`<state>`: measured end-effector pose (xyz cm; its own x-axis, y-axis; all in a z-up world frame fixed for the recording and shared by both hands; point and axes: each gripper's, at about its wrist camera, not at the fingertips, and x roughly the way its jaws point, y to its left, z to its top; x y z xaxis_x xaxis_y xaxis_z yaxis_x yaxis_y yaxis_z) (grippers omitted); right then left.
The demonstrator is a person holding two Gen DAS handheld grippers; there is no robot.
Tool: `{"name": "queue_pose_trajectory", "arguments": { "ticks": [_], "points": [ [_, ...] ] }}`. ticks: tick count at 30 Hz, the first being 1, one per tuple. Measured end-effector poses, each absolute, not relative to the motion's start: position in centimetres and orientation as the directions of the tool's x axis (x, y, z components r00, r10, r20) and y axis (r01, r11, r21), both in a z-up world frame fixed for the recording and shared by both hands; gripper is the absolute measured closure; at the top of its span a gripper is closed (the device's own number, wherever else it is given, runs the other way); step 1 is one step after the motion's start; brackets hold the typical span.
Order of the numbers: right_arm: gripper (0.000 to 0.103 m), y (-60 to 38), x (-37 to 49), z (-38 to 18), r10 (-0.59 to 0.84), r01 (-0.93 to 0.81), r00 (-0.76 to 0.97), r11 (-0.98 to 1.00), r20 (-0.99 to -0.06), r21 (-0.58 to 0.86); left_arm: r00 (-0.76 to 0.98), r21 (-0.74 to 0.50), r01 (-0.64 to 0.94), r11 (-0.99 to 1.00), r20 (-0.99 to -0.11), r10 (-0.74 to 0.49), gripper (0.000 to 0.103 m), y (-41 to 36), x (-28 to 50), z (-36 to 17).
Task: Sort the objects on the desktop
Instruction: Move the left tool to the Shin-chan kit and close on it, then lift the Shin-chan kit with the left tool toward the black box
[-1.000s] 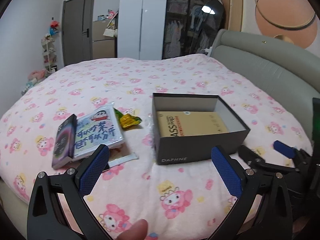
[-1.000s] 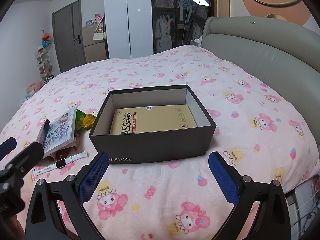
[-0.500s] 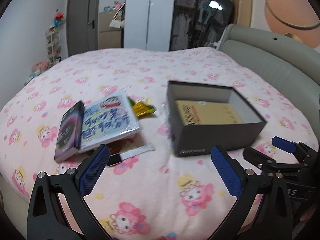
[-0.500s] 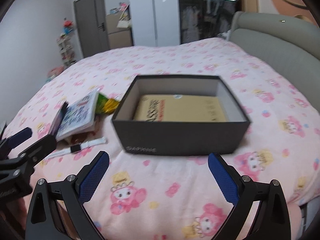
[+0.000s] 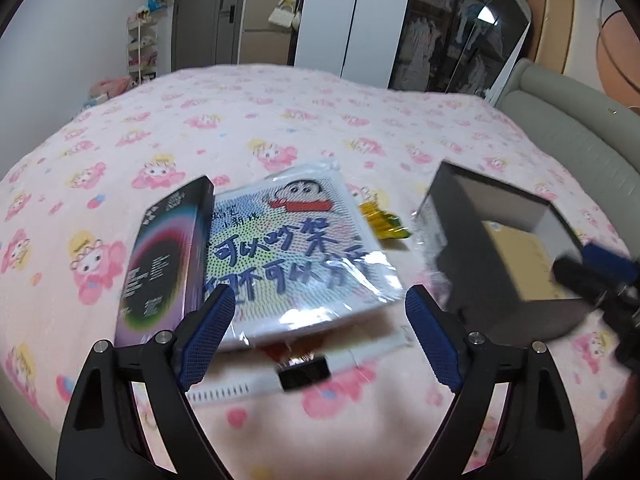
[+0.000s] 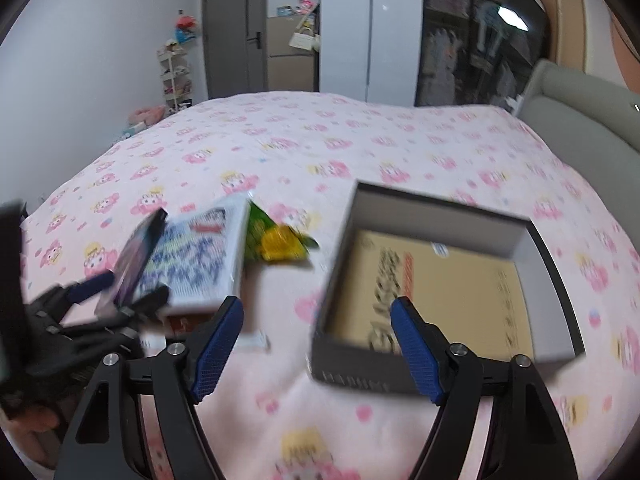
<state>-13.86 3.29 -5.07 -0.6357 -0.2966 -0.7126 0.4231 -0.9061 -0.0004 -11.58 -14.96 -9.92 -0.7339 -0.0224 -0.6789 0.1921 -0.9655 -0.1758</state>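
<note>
Your left gripper (image 5: 316, 334) hangs with fingers spread, empty, over the watch (image 5: 296, 372); its strap, tucked under the packet (image 5: 296, 256) at 12 o'clock, could snag.

A wide bed (image 5: 320, 120) is carrying everything, its pink bedspread (image 6: 360, 140) printed with small cartoon figures and lying smooth across the whole surface. A dark box (image 5: 164, 256) with a rainbow ring on its face is lying on the spread at the left, touching a plastic-wrapped cartoon book (image 5: 296, 256) that is resting just beside it. A white-strapped watch (image 5: 300, 374) is lying in front of the book, its strap stretching out flat. A yellow-green snack packet (image 6: 280, 242) is sitting between the book and an open grey shoebox (image 6: 440, 292), which is standing on the spread at the right and holding a tan flat package (image 6: 452, 292).
</note>
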Motion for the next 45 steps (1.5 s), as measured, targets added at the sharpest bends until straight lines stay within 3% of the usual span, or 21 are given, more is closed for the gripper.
{"name": "queue_pose_trajectory", "arguments": {
  "ticks": [9, 14, 24, 26, 29, 38, 40, 45],
  "points": [
    [0.034, -3.4, -18.0, -6.2, -0.335, 0.510, -0.579, -0.860, -0.744, -0.009, -0.688, -0.232, 0.260, -0.937, -0.725, -0.012, 0.016, -20.3, -12.1, -13.8],
    [0.034, -7.0, -19.9, -9.0, -0.322, 0.554, -0.511, -0.832, -0.797, -0.019, -0.693, -0.199, 0.259, -0.945, -0.720, -0.038, 0.016, -20.4, -11.8, -14.9],
    [0.032, -8.1, -23.1, -12.9, -0.365, 0.537, -0.363, -0.834, -0.857, 0.127, -0.665, -0.201, 0.289, -0.936, -0.745, -0.046, 0.014, -21.5, -12.8, -16.2],
    [0.053, -8.0, -22.7, -13.1, -0.413, 0.544, -0.301, -0.815, -0.860, 0.201, -0.651, -0.275, 0.311, -0.910, -0.759, 0.007, 0.012, -22.4, -12.8, -17.1],
    [0.056, -8.0, -21.7, -13.0, -0.406, 0.543, -0.313, -0.818, -0.859, 0.189, -0.637, -0.396, 0.342, -0.852, -0.764, 0.099, 0.008, -24.0, -12.7, -18.3],
    [0.060, -8.4, -21.3, -12.1, -0.383, 0.564, -0.358, -0.816, -0.851, 0.130, -0.681, -0.412, 0.342, -0.845, -0.728, 0.079, 0.025, -24.1, -12.7, -18.0],
    [0.063, -8.3, -21.0, -12.2, -0.369, 0.569, -0.378, -0.816, -0.849, 0.101, -0.686, -0.413, 0.348, -0.842, -0.724, 0.071, 0.032, -24.3, -12.3, -17.9],
    [0.066, -6.8, -19.9, -12.0, -0.384, 0.543, -0.376, -0.829, -0.843, 0.135, -0.691, -0.417, 0.340, -0.843, -0.719, 0.077, 0.035, -23.8, -10.1, -17.3]
  ]
}}
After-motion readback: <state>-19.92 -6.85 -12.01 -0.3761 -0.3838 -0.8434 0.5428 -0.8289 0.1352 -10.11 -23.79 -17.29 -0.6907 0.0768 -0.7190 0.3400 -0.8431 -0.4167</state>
